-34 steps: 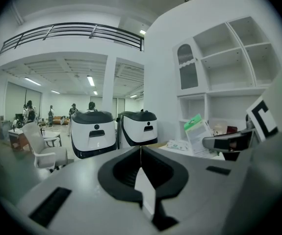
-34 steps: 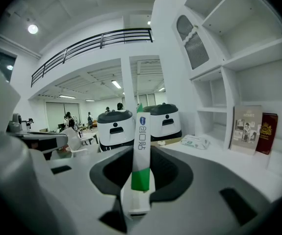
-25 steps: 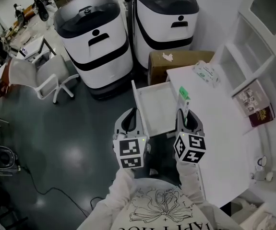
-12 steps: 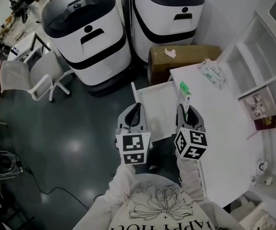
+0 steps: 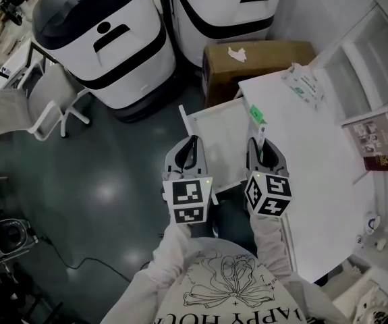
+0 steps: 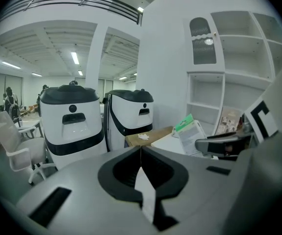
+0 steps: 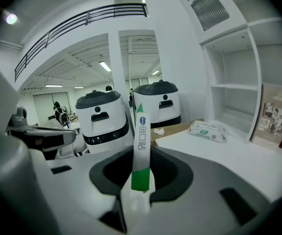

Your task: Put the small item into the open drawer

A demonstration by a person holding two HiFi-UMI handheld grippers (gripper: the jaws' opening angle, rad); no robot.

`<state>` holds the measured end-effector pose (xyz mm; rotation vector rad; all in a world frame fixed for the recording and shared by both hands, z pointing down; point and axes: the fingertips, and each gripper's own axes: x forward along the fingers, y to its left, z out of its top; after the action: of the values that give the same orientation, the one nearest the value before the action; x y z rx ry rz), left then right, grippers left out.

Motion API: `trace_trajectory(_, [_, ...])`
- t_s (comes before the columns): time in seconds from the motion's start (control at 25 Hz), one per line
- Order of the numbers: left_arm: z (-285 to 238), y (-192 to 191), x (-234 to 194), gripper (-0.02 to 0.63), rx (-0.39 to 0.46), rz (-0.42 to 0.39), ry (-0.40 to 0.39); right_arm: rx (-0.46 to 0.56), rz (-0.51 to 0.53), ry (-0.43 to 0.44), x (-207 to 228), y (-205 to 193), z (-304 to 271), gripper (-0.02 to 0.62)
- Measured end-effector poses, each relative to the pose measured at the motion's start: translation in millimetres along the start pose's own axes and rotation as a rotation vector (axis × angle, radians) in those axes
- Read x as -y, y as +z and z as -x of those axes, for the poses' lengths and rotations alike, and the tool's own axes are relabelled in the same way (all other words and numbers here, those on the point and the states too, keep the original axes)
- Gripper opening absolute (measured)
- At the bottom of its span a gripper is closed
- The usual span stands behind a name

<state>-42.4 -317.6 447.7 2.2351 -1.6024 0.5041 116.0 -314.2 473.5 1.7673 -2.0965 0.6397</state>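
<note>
While both sleeved arms reach forward side by side, the left gripper hangs at the left wall of the open drawer, fingers pressed together with nothing between them.

Right gripper: level with the left, at the drawer's right side by the counter edge. Its fingers clamp the lower end of a green-and-white sachet, which stands upright above them.

Drawer: pulled out from the counter, lying between the two grippers, white base showing.

Cardboard box, beyond the drawer: crumpled white scrap on top.

Counter: one wipes pack.
</note>
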Motion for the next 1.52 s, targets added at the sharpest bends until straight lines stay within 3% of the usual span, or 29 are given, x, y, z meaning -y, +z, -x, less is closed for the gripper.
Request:
trace_trajectory(0.48, [-51,-31,5,0.008,-0.088,0.022,-0.007,-0.137,0.029,0.034,17,-45,-58,0.094])
trace_trajectory(0.96, [-96,-93,13,0.008,-0.218,0.051,-0.006,-0.327,0.024,0.071,25,-132,-113,0.094])
trace_trajectory(1.52, [-132,-118,-2,0.008,-0.249,0.127,0.022,-0.494,0.053,0.061,36,-219,-182,0.094])
